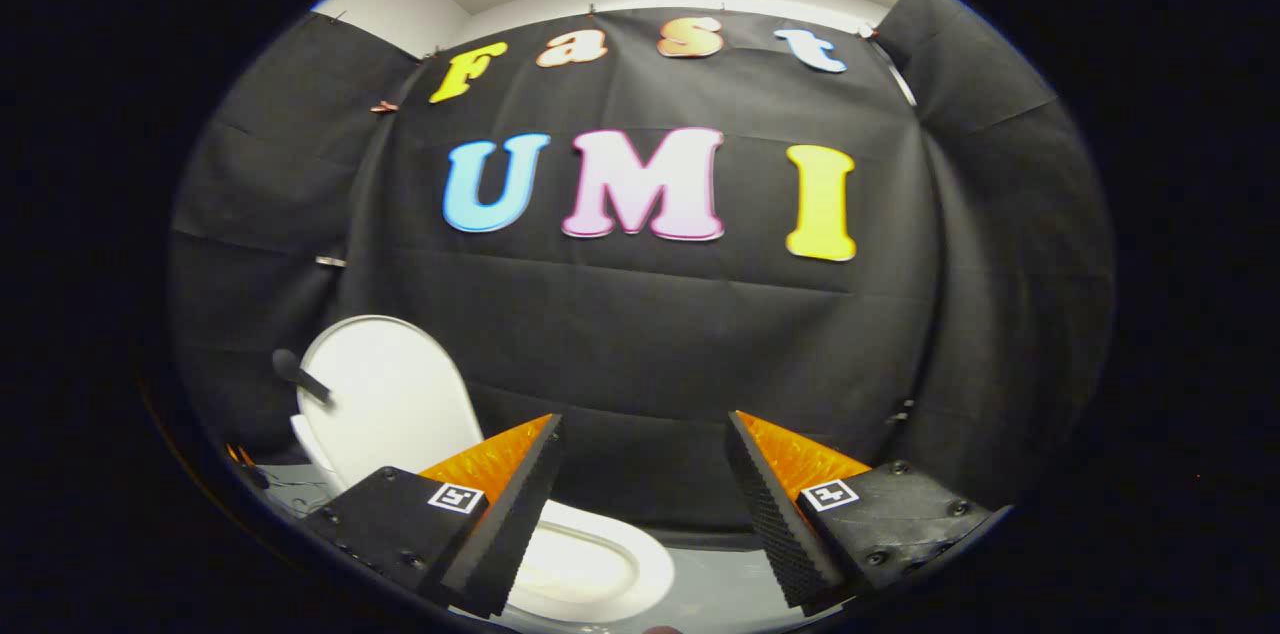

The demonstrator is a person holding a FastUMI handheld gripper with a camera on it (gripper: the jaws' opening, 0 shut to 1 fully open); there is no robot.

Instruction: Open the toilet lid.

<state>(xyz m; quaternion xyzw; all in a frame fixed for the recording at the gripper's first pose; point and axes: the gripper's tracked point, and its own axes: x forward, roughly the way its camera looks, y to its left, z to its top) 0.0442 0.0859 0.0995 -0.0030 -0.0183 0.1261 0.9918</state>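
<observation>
**Lid upright, claw wide and empty**

Here the black cloth wall [640, 344], creased and hung in panels, rises behind the toilet and is the largest thing in sight. The toilet itself sits low against that wall, off to the left of the gripper's fingers. Its lid [390, 404] stands raised, a smooth white oval with its long axis running up and down, tilted back toward the cloth, its broad inner face turned toward the camera. A short dark handle [298, 374] with a rounded end juts from the lid's left edge. Below the lid, the seat ring [610, 569] lies flat, glossy white and rounded, curving out from behind the left finger into the gap between the two fingers. The floor [715, 589] beside the seat looks pale grey and smooth.

The gripper [640, 434] hangs above the toilet with its fingers spread far apart, holding nothing and touching nothing. The ribbed pads [770, 504] face each other across the gap.
</observation>
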